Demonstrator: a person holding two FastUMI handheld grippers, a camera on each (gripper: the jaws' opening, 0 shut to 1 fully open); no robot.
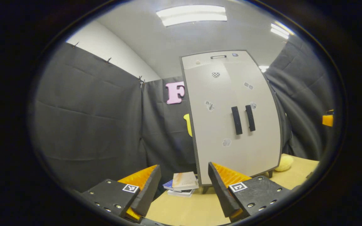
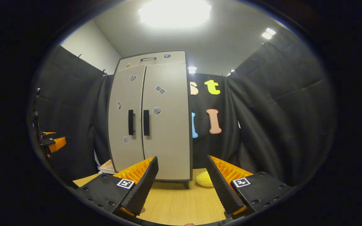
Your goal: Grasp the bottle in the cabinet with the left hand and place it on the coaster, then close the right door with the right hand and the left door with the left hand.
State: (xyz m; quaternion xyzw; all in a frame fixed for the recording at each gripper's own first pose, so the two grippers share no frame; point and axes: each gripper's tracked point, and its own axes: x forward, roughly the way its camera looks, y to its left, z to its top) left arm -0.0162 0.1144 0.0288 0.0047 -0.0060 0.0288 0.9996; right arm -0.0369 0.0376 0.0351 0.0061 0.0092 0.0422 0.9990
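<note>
Left gripper view: left gripper [image 1: 184, 185], fingers apart, empty; cabinet [image 1: 231, 116] ahead, both doors shut; books [image 1: 182, 183] beside it.

Right gripper view: right gripper [image 2: 182, 180], fingers apart, empty. Bottle presumably inside, unseen. Task looks unstarted; doors need opening.

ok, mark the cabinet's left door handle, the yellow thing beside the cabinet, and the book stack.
left door handle [image 2: 131, 122], right gripper view, middle of the bar
yellow thing [image 2: 203, 179], right gripper view, its top
book stack [image 1: 184, 181], left gripper view, top cover
</note>
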